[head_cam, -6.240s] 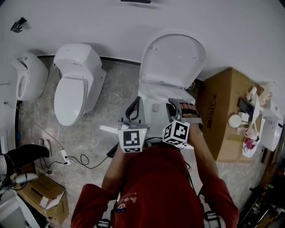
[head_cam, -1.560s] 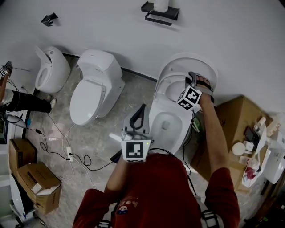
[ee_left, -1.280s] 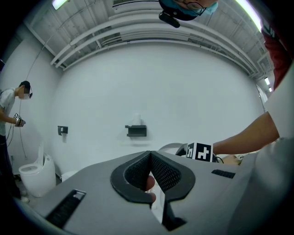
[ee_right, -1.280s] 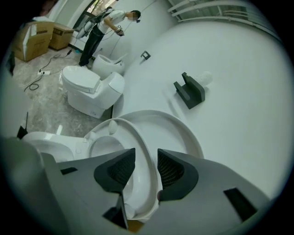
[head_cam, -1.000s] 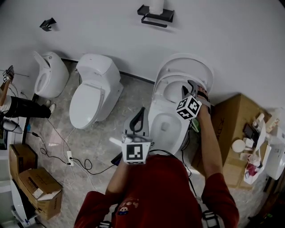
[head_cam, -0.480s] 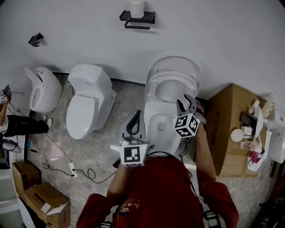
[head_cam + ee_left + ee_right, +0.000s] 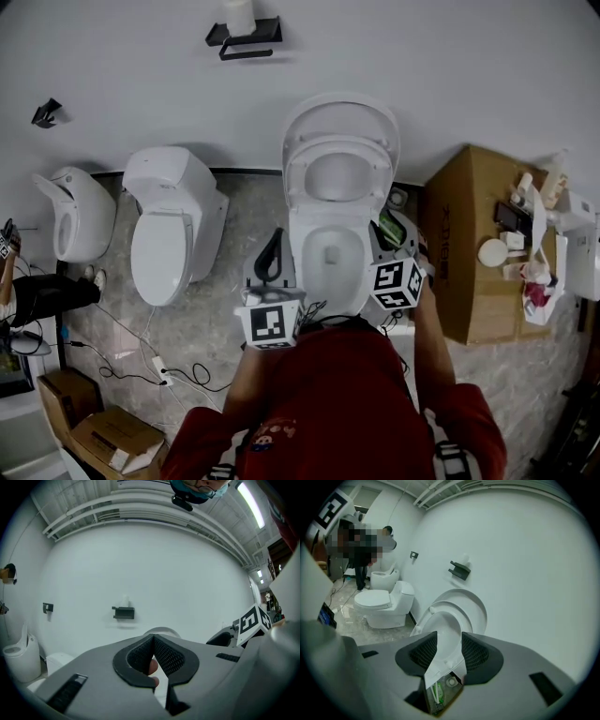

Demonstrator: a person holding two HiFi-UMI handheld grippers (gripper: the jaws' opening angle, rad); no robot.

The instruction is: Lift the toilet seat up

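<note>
Showing dim and grey in the head view, washing the white wall [image 7: 469,66] in soft, even light. Casting only faint shadows under the wall shelf [image 7: 246,36] and along the marbled floor [image 7: 239,234]. Burning brightest from a ceiling strip lamp [image 7: 251,506] high at the right in the left gripper view, without harsh glare. Bowing straight lines hard in both gripper views, darkening to black at the corners. Blurring the near foreground; rendering the far wall sharp.
</note>
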